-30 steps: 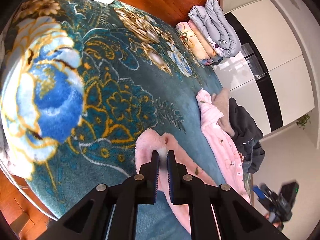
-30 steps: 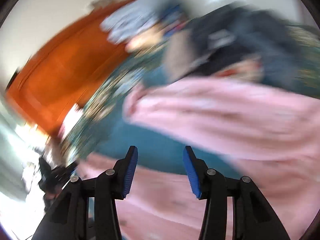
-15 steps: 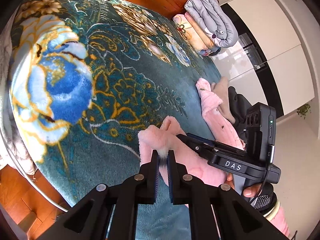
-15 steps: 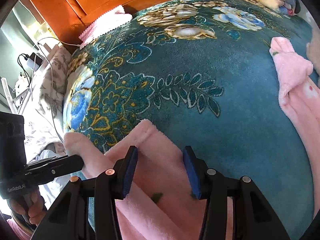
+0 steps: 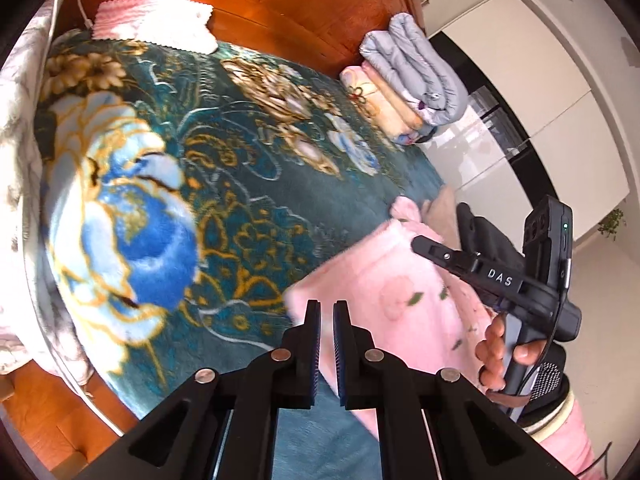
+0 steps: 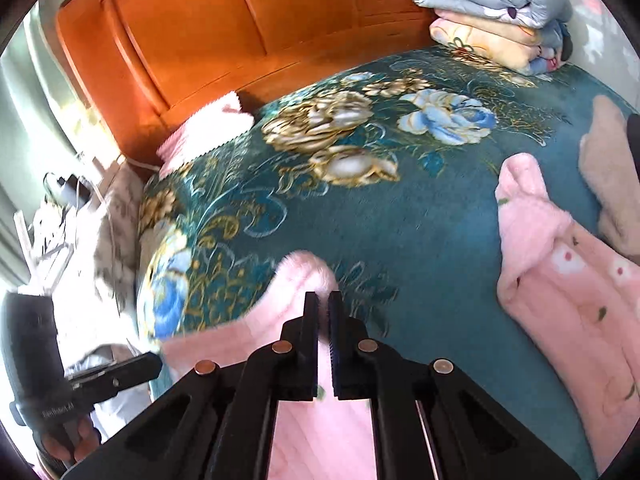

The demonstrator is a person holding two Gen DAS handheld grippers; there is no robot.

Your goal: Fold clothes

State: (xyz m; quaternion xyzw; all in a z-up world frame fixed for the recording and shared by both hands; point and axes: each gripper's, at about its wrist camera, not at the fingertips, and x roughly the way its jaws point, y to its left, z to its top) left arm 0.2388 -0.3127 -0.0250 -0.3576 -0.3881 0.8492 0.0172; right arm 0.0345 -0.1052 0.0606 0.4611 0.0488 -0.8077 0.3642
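A fluffy pink garment (image 5: 396, 304) with small flower prints lies on the teal flowered blanket (image 5: 248, 200) of a bed. My left gripper (image 5: 327, 310) is shut on the garment's near edge. My right gripper (image 6: 323, 304) is shut on another edge of the same pink garment (image 6: 288, 332), which is stretched between the two. The right gripper's body (image 5: 496, 280) shows in the left wrist view, over the garment. Another part of the pink garment (image 6: 560, 280) lies to the right.
Folded grey and peach quilts (image 6: 492, 12) are stacked by the orange wooden headboard (image 6: 240, 28). A pink-white towel (image 5: 156, 28) lies at the head end. Beige (image 6: 608, 176) and dark clothes lie at the right. The bed's left edge drops to a white sheet (image 6: 112, 216).
My right gripper has shut on the pink garment's edge. Both grippers have pulled the garment out wider across the blanket, and the left view has tilted toward the headboard.
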